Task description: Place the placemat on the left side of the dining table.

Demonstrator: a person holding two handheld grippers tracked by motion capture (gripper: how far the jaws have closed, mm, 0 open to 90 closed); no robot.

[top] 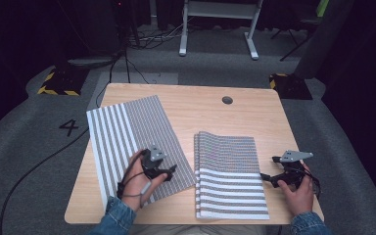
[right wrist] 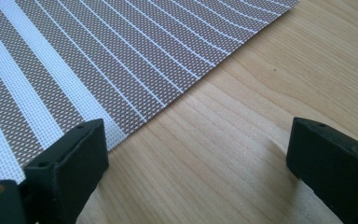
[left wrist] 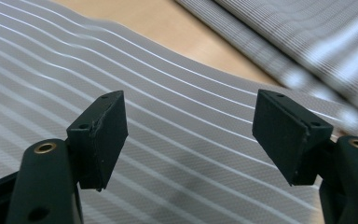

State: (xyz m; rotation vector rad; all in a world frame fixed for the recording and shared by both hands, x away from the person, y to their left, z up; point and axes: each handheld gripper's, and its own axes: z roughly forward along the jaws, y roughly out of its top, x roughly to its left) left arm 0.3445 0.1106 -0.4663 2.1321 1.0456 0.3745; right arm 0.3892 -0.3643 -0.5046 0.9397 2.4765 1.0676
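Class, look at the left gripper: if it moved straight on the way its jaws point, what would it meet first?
Probably the grey woven placemat with white stripes lying just beneath the open left gripper. Nothing sits between the jaws, though how near the mat is remains unclear.

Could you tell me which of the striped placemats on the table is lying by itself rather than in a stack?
The left placemat: a single sheet lying at an angle under the left gripper. The others form the squared-up stack to its right.

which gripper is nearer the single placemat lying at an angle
Left. The left gripper hovers open over the angled placemat; the right gripper sits beside the placemat stack, farther away.
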